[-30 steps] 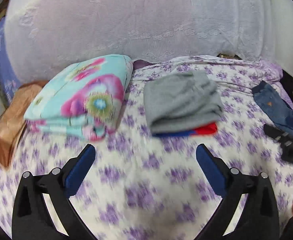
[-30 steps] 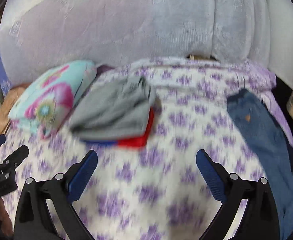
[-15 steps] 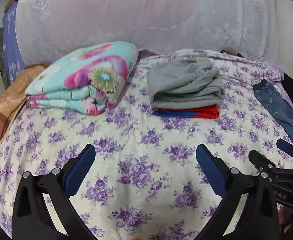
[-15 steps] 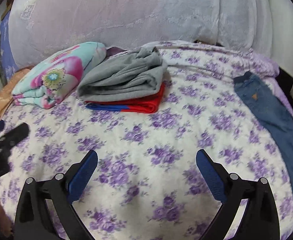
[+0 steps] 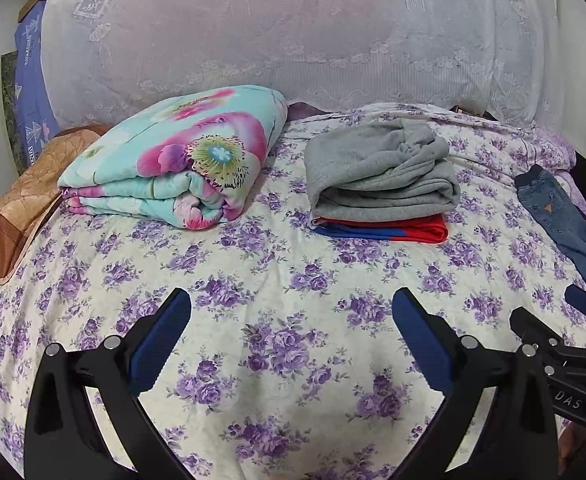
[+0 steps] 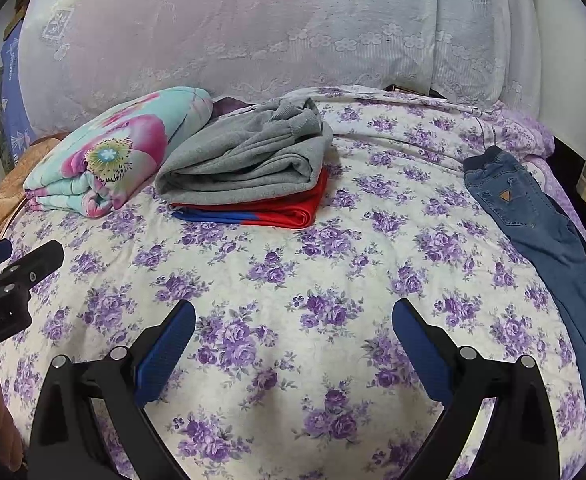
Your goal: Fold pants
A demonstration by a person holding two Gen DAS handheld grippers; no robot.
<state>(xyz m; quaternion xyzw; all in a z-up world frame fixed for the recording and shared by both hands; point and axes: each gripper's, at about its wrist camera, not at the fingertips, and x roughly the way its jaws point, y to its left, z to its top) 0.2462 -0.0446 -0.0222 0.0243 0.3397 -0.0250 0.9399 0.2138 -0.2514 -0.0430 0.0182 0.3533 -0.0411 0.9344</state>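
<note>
Blue jeans (image 6: 533, 216) lie stretched along the right edge of the bed, waistband at the far end; they also show in the left wrist view (image 5: 561, 216). Grey folded pants (image 6: 249, 160) sit on a red and blue folded garment (image 6: 277, 210) at the back middle of the bed; the stack also shows in the left wrist view (image 5: 377, 176). My left gripper (image 5: 291, 332) is open and empty above the flowered sheet. My right gripper (image 6: 293, 336) is open and empty, left of the jeans. Each gripper appears at the edge of the other's view.
A folded turquoise floral quilt (image 5: 177, 156) lies at the back left, with a brown pillow (image 5: 17, 208) beside it. A white lace-covered headboard (image 5: 293, 32) stands behind the bed. The purple-flowered sheet (image 6: 293, 272) spreads under both grippers.
Both grippers have pulled back and steadied; the folded stack and the quilt now appear farther off and sharp. Both jaws stay open.
</note>
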